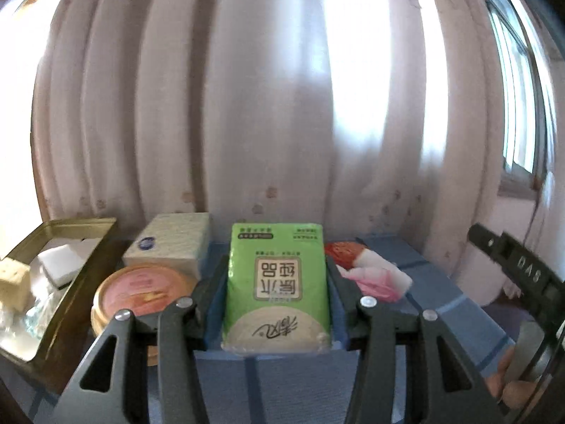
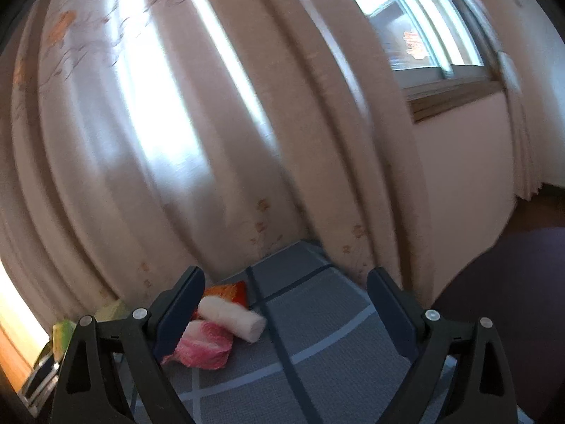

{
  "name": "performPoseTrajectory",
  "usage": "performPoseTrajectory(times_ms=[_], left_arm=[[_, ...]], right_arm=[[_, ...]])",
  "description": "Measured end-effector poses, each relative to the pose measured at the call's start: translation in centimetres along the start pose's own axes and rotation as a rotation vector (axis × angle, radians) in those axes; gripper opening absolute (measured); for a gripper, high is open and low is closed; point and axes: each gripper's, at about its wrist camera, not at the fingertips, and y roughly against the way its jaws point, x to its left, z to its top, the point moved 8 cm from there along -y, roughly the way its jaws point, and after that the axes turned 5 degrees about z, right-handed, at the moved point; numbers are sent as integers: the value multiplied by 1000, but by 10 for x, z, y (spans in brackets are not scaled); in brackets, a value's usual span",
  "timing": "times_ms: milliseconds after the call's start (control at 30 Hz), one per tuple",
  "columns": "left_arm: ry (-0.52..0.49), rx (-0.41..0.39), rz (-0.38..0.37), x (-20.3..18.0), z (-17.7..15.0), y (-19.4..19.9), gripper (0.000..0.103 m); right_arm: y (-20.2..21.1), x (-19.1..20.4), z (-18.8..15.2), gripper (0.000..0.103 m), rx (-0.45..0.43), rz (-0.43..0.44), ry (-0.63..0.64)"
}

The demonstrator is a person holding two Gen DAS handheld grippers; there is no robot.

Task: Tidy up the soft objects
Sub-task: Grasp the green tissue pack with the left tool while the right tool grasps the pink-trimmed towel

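While the left gripper (image 1: 277,282) points forward over a blue checked surface (image 1: 455,304), its 2 fingers (image 1: 215,282) press on the sides of a green tissue pack (image 1: 277,282), which stands between them with its printed face toward the camera and its text upside down. Whether the pack's lower edge touches the cloth cannot be told from the left wrist view. Just left of that gripper sits a round tin with a pink lid (image 1: 141,288), and behind the tin lies a pale rectangular pack (image 1: 171,245) bearing a small blue round label. Farther left, a gold metal tray (image 1: 88,247) holds white blocks (image 1: 58,263), a beige cube (image 1: 14,282) and some clear wrapping. To the right of the green pack, a small group of soft things rests on the cloth: a red-orange item (image 1: 344,251) at the back, a white roll (image 1: 379,265), and a pink-and-white cloth (image 1: 374,286) in front, all close together. The right gripper (image 2: 286,304) hovers over the same surface with its 2 fingers (image 2: 183,304) spread wide and nothing between them. In its view the white roll lies across the pink-and-white cloth, the red-orange item just behind them, all beside the left-hand finger but apart from it. A pale floral curtain (image 2: 176,123) hangs behind the surface, and a window (image 2: 416,28) shows at the upper right.
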Motion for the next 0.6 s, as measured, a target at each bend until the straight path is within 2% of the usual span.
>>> performPoseTrajectory(times_ms=[100,133,200,233,400,533,600], left_arm=[[16,-10,12,5,1,6,49],[21,-15,15,7,1,8,49],[36,-20,24,10,1,6,49],[47,-20,30,12,0,4,49],[141,-27,69,34,-1,6,49],[205,-6,82,49,-5,2,49],[236,18,78,55,-8,-3,49]], right_arm=[[-14,28,-8,94,80,115,94],[-17,36,-10,90,94,147,121],[-26,56,-13,88,118,185,226],[-35,71,-16,88,156,198,313],[-70,116,-44,88,365,328,516],[-100,131,-77,88,493,324,671],[-115,129,-97,88,558,274,739]])
